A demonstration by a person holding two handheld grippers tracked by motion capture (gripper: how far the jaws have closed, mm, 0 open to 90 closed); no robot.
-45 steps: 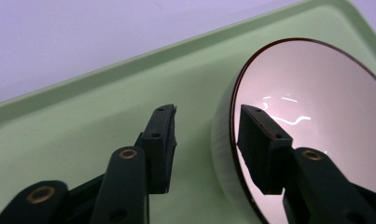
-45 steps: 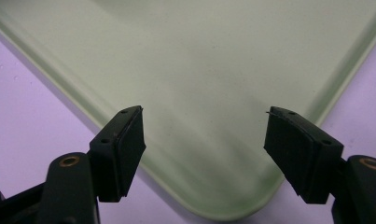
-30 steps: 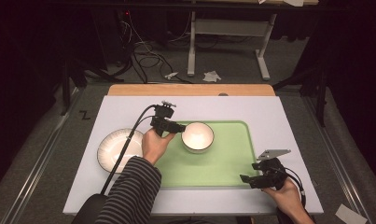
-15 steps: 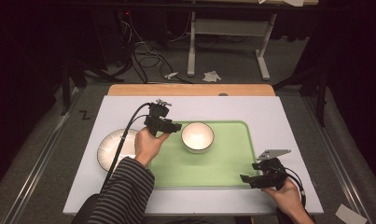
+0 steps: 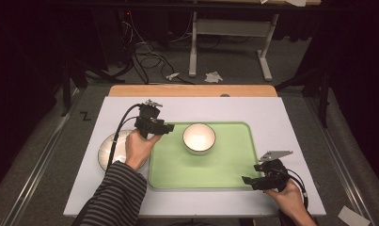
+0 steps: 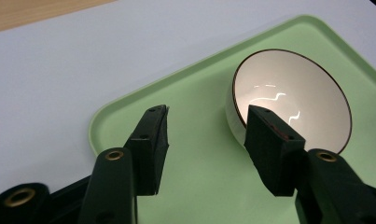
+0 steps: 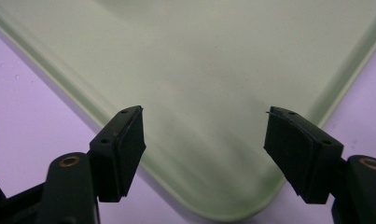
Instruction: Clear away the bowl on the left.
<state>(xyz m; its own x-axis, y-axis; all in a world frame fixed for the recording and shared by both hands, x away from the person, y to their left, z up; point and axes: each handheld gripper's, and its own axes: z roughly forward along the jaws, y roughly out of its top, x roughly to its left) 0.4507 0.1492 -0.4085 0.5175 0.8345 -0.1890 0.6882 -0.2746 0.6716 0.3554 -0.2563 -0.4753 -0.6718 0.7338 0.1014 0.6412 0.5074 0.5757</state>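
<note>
The left hand-held gripper [image 5: 164, 128] hung over the left edge of the green tray [image 5: 225, 172], its jaws apart with nothing between them, aimed at the white bowl [image 5: 199, 137] just beyond. That bowl stood upright on the tray's far half. The right hand-held gripper [image 5: 250, 180] sat at the tray's near right corner, jaws spread wide and empty. A white plate [image 5: 113, 143] lay on the table [image 5: 281, 117] left of the tray.

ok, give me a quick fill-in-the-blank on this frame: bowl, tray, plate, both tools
The white bowl sits on the ____ tray.
The left tool has its jaws ____, nothing between them.
The plate lies to the ____ of the tray in the high view.
The right tool is at the tray's near-right ____.

Missing: green; open; left; corner
</note>
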